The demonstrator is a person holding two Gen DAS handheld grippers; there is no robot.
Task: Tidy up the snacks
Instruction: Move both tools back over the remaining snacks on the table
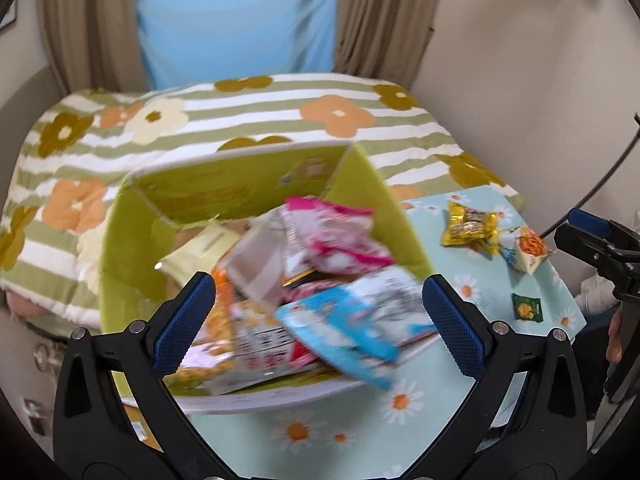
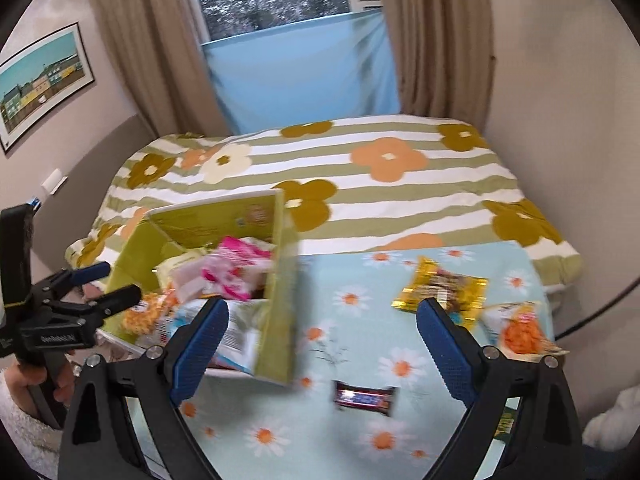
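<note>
Both grippers, left gripper (image 1: 318,312) and right gripper (image 2: 322,344), hang released, holding nothing. Green box (image 1: 132,216) on the table (image 2: 360,444) brims with snacks; loose packets (image 2: 440,286) lie beside. Overfilling risks spills.

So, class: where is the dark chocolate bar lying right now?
In the right wrist view, the chocolate bar lies on the daisy-print cloth, right of the green box and below-left of the yellow snack packet.
</note>
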